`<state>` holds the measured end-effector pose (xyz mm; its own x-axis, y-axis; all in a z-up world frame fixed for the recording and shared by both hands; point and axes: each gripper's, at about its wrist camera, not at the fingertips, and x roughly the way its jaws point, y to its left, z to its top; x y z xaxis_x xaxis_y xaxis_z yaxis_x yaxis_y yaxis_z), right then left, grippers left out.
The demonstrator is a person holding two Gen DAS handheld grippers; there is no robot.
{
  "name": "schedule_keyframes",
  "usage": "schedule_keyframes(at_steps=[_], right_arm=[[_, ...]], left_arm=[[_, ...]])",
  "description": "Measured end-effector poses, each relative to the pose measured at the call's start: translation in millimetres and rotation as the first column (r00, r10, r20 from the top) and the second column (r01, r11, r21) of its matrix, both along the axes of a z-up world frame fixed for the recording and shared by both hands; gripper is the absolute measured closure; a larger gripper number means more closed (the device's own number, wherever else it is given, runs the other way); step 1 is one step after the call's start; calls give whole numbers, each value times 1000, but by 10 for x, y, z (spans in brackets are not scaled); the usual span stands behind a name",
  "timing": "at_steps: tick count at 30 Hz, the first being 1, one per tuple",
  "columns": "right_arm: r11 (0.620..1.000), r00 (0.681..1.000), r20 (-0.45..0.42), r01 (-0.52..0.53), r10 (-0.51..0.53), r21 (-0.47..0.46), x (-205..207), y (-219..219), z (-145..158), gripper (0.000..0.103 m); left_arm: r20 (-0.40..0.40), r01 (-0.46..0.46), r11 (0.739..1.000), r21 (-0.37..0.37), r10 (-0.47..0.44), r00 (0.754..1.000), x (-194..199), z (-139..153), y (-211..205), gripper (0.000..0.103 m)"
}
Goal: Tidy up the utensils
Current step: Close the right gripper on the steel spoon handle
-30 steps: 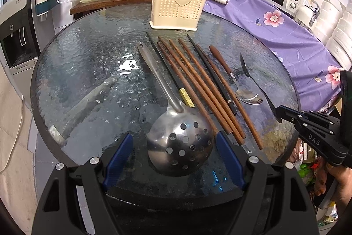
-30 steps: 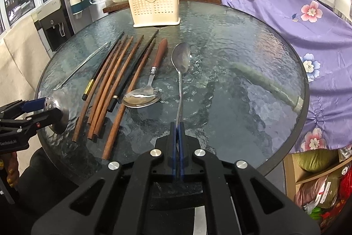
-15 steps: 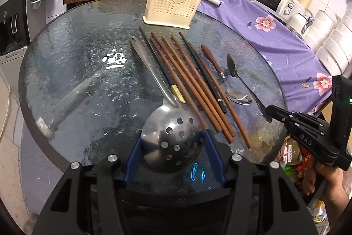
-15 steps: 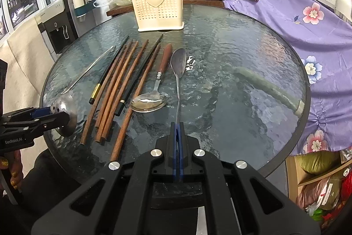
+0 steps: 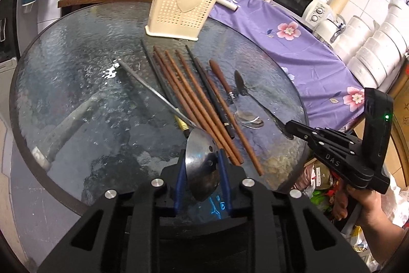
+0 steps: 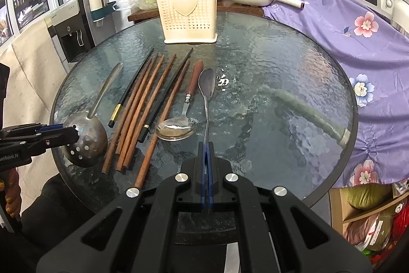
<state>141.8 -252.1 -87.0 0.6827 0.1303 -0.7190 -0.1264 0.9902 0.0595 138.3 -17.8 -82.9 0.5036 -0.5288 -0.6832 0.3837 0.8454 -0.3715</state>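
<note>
Left claw point(image 5: 202, 174): jaws have just been closing and now clamp the tilted bowl of the slotted ladle point(image 5: 202, 165) at the table point(image 5: 76, 99) edge. Right claw point(image 6: 206, 157): clenched on one metal spoon point(image 6: 206, 86) handle. One wooden-handled spoon point(image 6: 179, 128), seven chopsticks point(image 6: 143, 104), and one cream holder point(image 6: 189, 14) rest on the table.

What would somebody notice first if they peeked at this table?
Probably the holey metal skimmer at the near left edge of the round glass table, its bowl pinched in the left gripper. Next, the right gripper shut on a steel spoon, with chopsticks lined up between them. Behind stands a cream basket with a heart.
</note>
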Motion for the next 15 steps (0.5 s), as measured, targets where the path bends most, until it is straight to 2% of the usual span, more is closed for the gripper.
schedule_keyframes(at_steps=[2, 7, 11, 15], right_arm=[[1000, 1000, 2, -2, 2, 0, -2, 6, 7, 101], [1000, 1000, 3, -11, 11, 9, -7, 13, 29, 101], [1000, 1000, 8, -12, 12, 6, -1, 16, 50, 101], [1000, 1000, 17, -15, 15, 5, -2, 26, 93, 101]], left_arm=[[-9, 14, 1000, -24, -14, 1000, 15, 7, -2, 84], [1, 49, 998, -31, -49, 999, 29, 44, -28, 91], [9, 65, 998, -9, -65, 998, 61, 66, -69, 97], [16, 78, 997, 1, -78, 997, 70, 75, -92, 98]])
